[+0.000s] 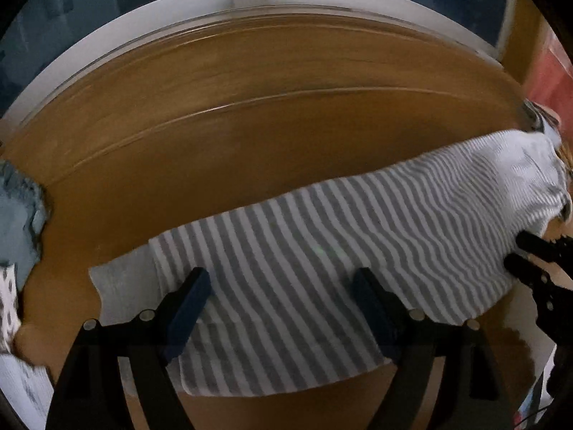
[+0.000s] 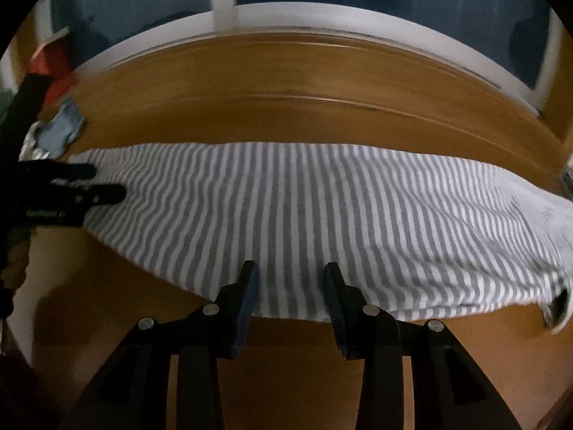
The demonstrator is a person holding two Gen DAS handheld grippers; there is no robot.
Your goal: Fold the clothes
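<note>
A grey-and-white striped garment [image 1: 322,247] lies spread lengthwise across the brown wooden table [image 1: 250,136] in front of me, its stripes running across its short width. In the left wrist view my left hand-held gripper [image 1: 283,279] hangs over the near left end of the cloth with its jaws wide apart, the two blue-padded fingers [image 1: 186,308] standing on either side of a stretch of fabric without pinching it. A plain pale flap of the garment pokes out to the left of that end.

In the right wrist view my right hand-held gripper [image 2: 292,283] sits at the near edge of the same striped garment [image 2: 322,208], jaws parted, tips just over the hem; I cannot tell whether they touch the cloth. The far right end of the garment is rumpled and bunched near the table [image 2: 286,122] edge.

At the far left of the table lies a crumpled blue cloth [image 1: 18,215], and beside it a white piece with dark spots [image 1: 9,301]. A white window frame [image 2: 322,18] runs behind the table, with dark panes beyond.
</note>
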